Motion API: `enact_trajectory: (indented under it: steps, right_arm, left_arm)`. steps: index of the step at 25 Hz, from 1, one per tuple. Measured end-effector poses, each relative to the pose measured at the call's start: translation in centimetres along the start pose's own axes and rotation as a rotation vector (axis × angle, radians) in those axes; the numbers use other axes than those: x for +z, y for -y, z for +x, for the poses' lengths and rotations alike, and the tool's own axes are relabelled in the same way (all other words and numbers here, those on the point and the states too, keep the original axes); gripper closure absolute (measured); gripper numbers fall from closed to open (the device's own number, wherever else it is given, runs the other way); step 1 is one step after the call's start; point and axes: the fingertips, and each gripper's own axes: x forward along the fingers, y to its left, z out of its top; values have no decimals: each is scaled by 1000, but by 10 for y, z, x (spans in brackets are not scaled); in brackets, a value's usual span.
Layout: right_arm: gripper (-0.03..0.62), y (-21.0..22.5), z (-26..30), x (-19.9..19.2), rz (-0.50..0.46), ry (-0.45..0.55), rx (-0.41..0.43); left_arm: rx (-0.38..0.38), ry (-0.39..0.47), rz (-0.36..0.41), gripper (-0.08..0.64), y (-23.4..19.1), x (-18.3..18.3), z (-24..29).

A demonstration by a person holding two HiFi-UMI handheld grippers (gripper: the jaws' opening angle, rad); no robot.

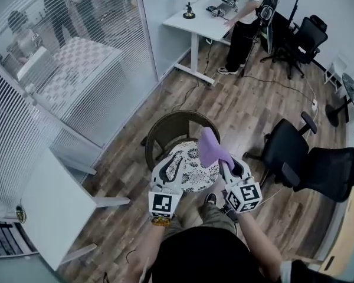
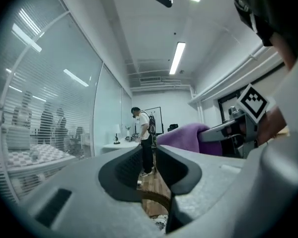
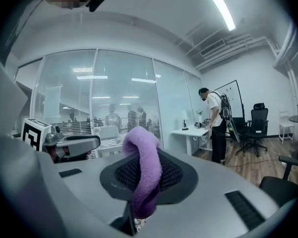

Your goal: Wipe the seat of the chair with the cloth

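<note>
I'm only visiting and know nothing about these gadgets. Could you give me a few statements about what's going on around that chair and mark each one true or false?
1. The right claw is clamped on a purple cloth. True.
2. The left claw grips a second cloth. False: its jaws stand slightly apart with nothing between them.
3. The chair's seat is plain black. False: it is pale with a dark ornamental pattern, and only the curved backrest is dark.
4. A person stands at a white desk further back in the room. True.
</note>
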Motion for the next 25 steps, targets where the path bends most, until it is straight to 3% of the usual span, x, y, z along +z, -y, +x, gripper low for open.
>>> enact_trajectory:
  steps: [7,14,25]
  right_arm:
    - [545,-44,-9,50,-70,148,24]
    - [546,-73,7,58,-95,155,83]
    - [546,-129,38,59,-95,162,156]
  left_arm:
    - [44,106,46,492,-4,52,-9]
    - [58,120,60,511,-16,54,-23]
    - [176,115,17,512,-69,49,-75]
